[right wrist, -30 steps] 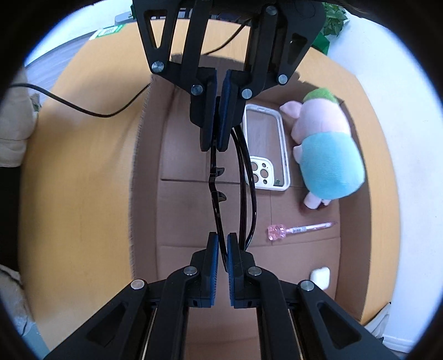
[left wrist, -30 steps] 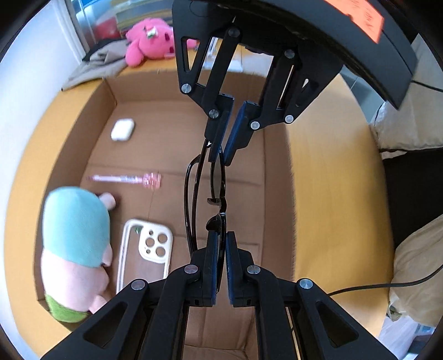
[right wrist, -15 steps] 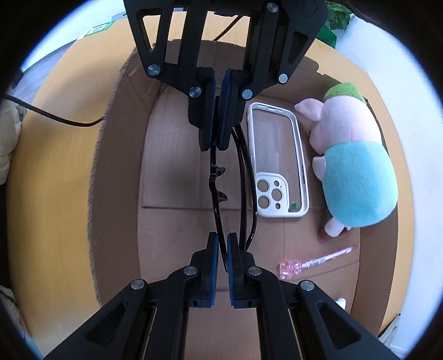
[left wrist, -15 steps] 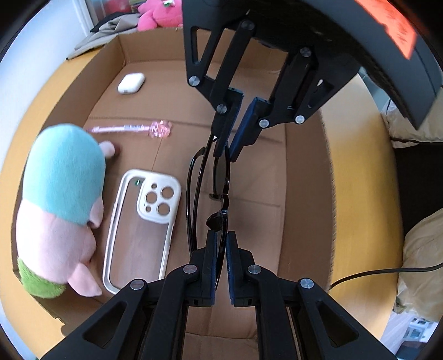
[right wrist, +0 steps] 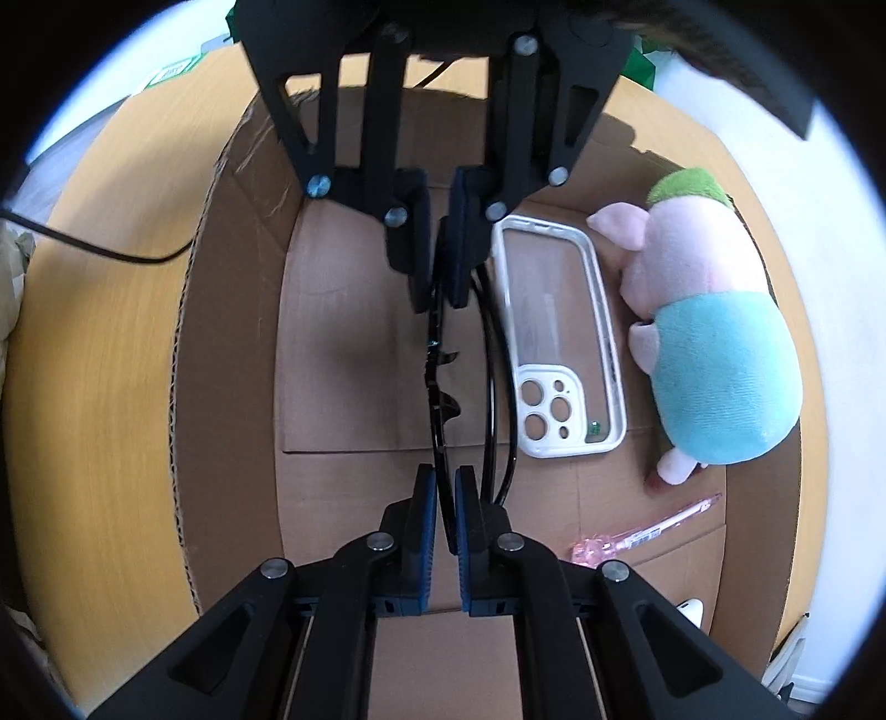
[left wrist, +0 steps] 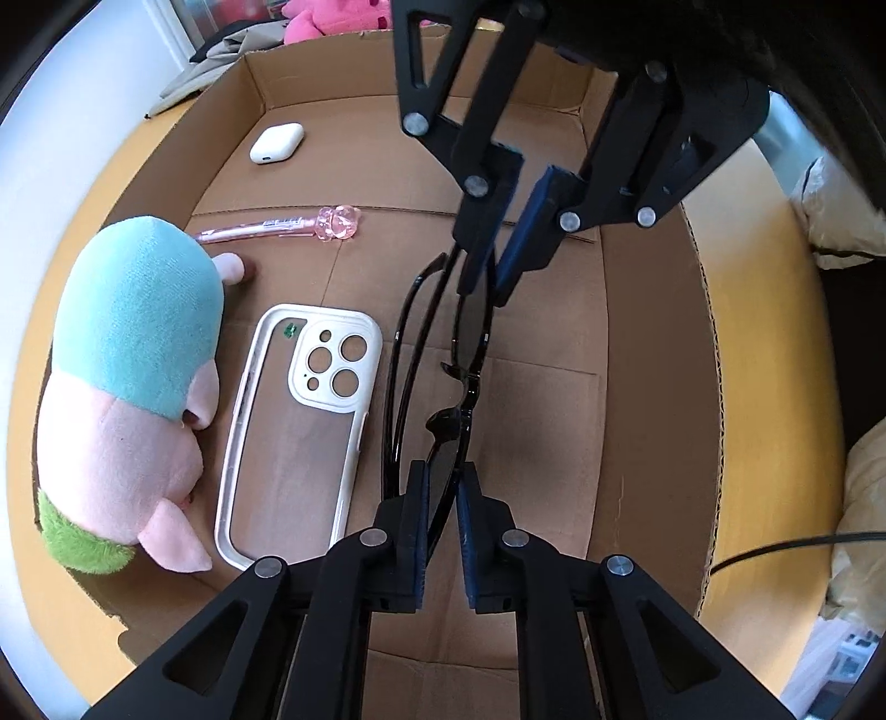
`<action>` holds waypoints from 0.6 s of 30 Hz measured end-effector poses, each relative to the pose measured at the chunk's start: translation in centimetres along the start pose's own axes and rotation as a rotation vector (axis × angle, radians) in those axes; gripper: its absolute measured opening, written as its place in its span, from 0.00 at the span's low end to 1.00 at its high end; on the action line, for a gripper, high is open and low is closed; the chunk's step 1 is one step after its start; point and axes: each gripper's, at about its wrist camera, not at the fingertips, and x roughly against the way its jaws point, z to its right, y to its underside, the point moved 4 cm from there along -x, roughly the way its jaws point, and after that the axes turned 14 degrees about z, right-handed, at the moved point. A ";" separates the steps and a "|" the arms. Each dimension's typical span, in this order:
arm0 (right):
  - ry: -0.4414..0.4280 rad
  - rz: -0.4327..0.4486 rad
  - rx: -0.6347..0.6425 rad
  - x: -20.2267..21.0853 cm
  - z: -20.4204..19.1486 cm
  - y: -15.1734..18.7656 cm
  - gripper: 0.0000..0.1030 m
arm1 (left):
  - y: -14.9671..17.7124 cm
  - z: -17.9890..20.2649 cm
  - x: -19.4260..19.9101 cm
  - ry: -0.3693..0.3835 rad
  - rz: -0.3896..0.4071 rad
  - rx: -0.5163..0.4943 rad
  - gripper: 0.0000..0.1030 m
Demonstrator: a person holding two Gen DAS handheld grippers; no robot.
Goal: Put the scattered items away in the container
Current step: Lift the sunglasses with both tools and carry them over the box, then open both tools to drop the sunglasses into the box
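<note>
A pair of black glasses (left wrist: pixel 470 343) hangs edge-on low over the floor of the cardboard box (left wrist: pixel 653 387), held between my two grippers. My left gripper (left wrist: pixel 443 476) has its jaws opening; one lens is still between its pads, with a thin gap showing. My right gripper (right wrist: pixel 444 487) is shut on the other end of the frame (right wrist: pixel 437 387). In the box lie a plush pig (left wrist: pixel 133 343), a white phone case (left wrist: pixel 299 432), a pink pen (left wrist: pixel 277 227) and a white earbud case (left wrist: pixel 276 143).
The box stands on a yellow wooden table (left wrist: pixel 775 387). Bare box floor (right wrist: pixel 343 360) shows on the side of the glasses away from the phone case. Beyond the box lie a pink plush (left wrist: pixel 326 19), grey cloth (left wrist: pixel 221 55) and a black cable (right wrist: pixel 111 249).
Both grippers have come down into the box with the glasses, so the items look larger and closer. The left gripper's pads have parted a little.
</note>
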 end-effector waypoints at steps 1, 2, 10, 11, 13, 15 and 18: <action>-0.001 -0.007 0.002 -0.2 -0.3 0.1 0.06 | 0.0 0.2 0.1 -0.003 0.002 0.001 0.11; -0.010 -0.012 0.001 -0.6 -0.4 0.2 0.06 | 0.1 0.5 0.1 -0.006 0.002 0.000 0.12; -0.081 -0.003 -0.068 0.1 -0.8 0.0 0.09 | 0.5 1.6 0.8 -0.002 0.007 0.013 0.33; -0.089 -0.002 -0.077 0.2 -0.8 0.1 0.09 | 0.6 1.8 1.0 0.002 0.010 0.018 0.36; -0.104 0.002 -0.093 0.5 -0.9 0.1 0.09 | 0.8 2.1 1.3 0.018 0.015 0.029 0.39; -0.113 0.004 -0.101 0.7 -1.0 0.2 0.09 | 1.0 2.5 1.4 0.023 0.016 0.029 0.40; -0.124 0.010 -0.106 1.1 -1.2 0.2 0.09 | 1.2 3.1 1.7 0.032 0.015 0.029 0.41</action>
